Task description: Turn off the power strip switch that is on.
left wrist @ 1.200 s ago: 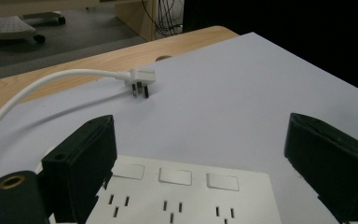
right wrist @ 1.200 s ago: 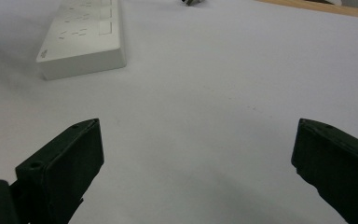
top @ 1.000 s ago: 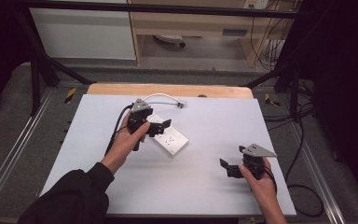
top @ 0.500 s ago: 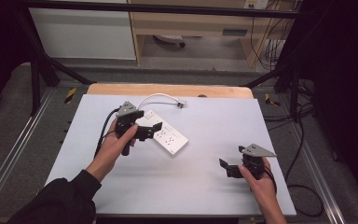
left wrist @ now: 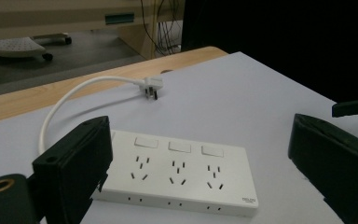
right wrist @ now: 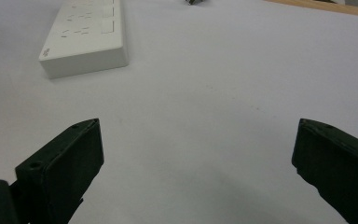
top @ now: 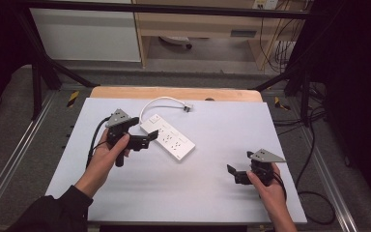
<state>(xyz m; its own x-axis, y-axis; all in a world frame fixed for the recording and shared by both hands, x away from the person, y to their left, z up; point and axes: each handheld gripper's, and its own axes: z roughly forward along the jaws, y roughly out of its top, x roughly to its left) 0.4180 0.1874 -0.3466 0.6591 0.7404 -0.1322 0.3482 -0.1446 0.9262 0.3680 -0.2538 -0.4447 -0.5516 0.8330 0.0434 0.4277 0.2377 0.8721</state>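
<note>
Left hand-held gripper (top: 147,140) wide open, empty, just beside white power strip (top: 168,137); right hand-held gripper (top: 232,173) wide open, empty, well apart on tabletop (top: 212,193).

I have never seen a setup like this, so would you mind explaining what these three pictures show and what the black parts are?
Gladly. There is no robot arm here: a person holds a hand-held two-jaw tool in each hand. The high view looks down on the table from above the person's side. It shows the left gripper beside a white power strip, and the right gripper nearer the person, apart from it. The other two pictures come from cameras riding on the grippers; the black blocks rising from the bottom are each one's own jaws. The left gripper view looks across the power strip, with its three sockets, three switches, white cable and plug. The right gripper view sees the strip's end farther off. Both pairs of jaws stand wide open, and nothing is held.
</note>
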